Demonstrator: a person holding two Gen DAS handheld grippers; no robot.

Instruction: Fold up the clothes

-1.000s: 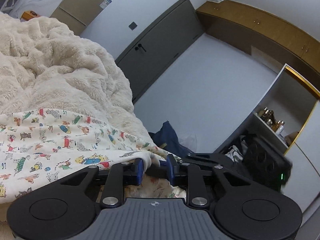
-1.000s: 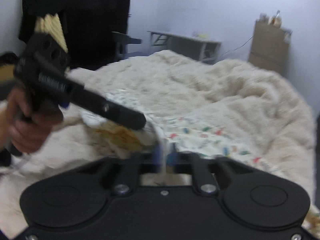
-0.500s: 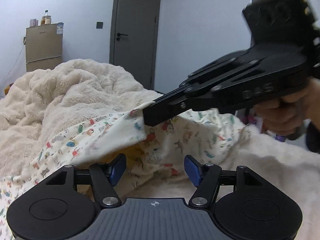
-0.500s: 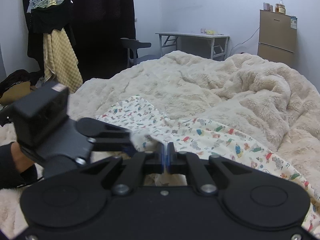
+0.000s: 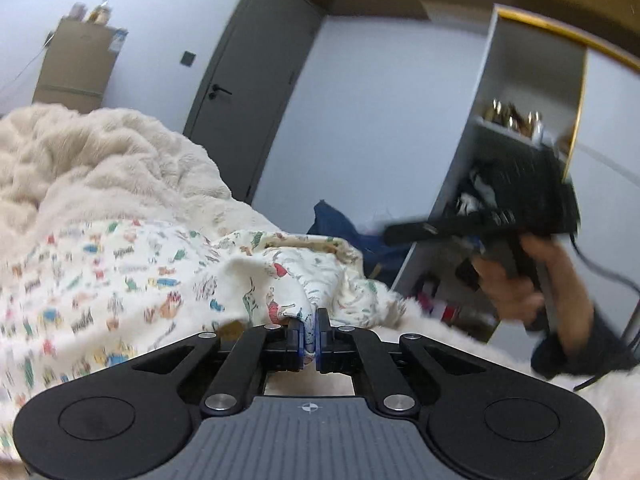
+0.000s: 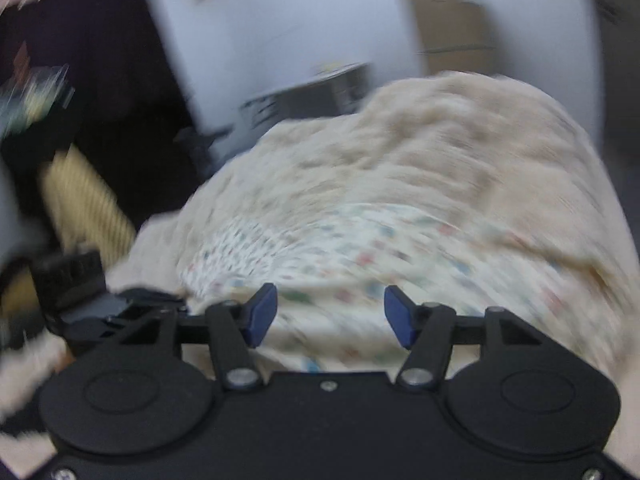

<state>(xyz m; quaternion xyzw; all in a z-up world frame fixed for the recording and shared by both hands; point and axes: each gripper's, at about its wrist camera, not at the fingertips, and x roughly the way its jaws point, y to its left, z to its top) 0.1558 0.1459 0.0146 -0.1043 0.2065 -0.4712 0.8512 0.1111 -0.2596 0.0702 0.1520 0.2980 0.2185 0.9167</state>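
Blurred printed garment, edges indistinct

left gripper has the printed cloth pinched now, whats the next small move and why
Probably bring the right gripper, whose jaws are opening with nothing pinched between them, to a free edge of the printed garment and close there. The left gripper is shut on a bunched fold, so the cloth needs a second hold before it can be spread on the fluffy blanket.
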